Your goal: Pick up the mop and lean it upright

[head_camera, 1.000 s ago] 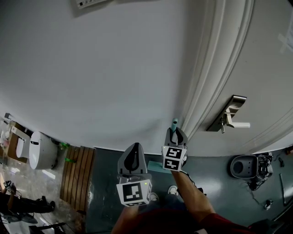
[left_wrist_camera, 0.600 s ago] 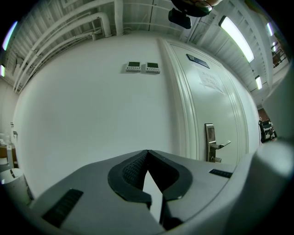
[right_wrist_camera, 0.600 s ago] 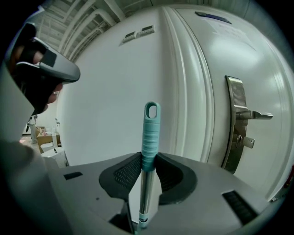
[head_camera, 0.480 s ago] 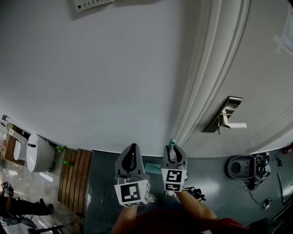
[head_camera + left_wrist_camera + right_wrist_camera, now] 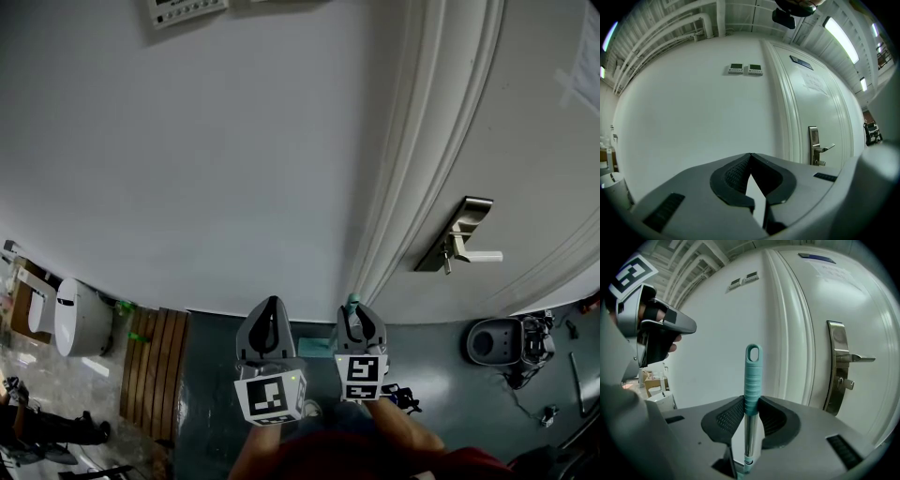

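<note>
The right gripper (image 5: 751, 405) pinches the mop (image 5: 752, 373) by its teal handle, the pole standing upright just beside the door frame (image 5: 785, 324). The left gripper (image 5: 750, 157) hangs alongside, jaws pressed together on nothing.

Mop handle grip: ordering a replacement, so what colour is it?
The mop grip is teal and ribbed; clearest in the right gripper view.

From above and behind, the head camera looks steeply down on the left gripper (image 5: 270, 307) and right gripper (image 5: 355, 311), while each gripper's own close camera faces forward, all sharing the door handle (image 5: 466, 246) ahead.
</note>
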Motion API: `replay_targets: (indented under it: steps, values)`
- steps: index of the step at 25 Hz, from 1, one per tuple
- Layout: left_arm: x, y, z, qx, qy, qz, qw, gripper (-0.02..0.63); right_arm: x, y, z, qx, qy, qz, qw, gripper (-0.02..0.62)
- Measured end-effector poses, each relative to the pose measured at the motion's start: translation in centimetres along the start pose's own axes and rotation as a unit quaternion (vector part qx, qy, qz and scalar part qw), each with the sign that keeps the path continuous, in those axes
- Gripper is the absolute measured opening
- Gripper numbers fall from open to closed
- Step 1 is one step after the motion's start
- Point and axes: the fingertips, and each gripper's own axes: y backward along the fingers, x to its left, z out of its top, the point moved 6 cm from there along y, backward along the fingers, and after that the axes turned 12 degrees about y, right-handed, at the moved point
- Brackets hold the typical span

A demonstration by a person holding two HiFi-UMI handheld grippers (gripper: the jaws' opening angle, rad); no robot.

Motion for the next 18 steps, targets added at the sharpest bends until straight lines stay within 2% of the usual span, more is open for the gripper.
replay_targets:
  steps: [6, 11, 15, 18]
  values:
    - [0.1, 0.3, 0.1, -0.001, -0.003, 0.003, 1.0000, 0.014, -0.5, 2.4, 2.8, -0.031, 0.006, 0.020, 0.999, 0.107]
    - [-0.3, 0.5, 0.9, -0.014, -0.008, 0.003, 0.9999, 0.013, -2.6, 4.9, 6.5, -0.070, 0.000, 0.009, 0.997, 0.107]
    - [-0.9, 0.8, 1.6, -0.022, 0.009, 0.002, 0.9997, 0.013, -4.2, 6.7, 10.0, -0.124, -0.002, -0.004, 0.992, 0.107]
    - [-1.1, 1.1, 2.3, -0.029, 0.000, 0.002, 0.9996, 0.013, -4.8, 7.7, 12.3, -0.143, 0.005, -0.002, 0.990, 0.107]
